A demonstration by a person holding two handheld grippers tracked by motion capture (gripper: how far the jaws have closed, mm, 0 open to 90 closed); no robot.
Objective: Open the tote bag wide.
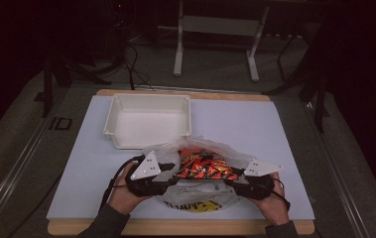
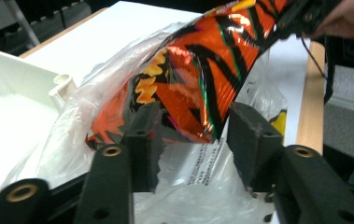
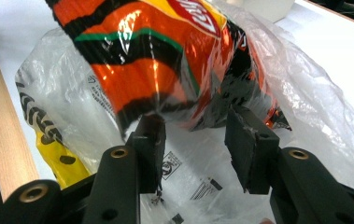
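Observation:
An orange and black striped snack bag lies in the mouth of a clear plastic carrier bag with yellow print, near the front of the table. My left gripper is at its left end, open; in the left gripper view the snack bag dips between the spread jaws of the left gripper without being pinched. My right gripper is at the right end, also open. In the right gripper view the snack bag hangs over the jaw tips of the right gripper, above the carrier bag.
A white rectangular tray stands empty just behind the bags, left of centre, and its wall is close on the left in the left gripper view. A pale mat covers the table, whose wooden front edge is by my hands.

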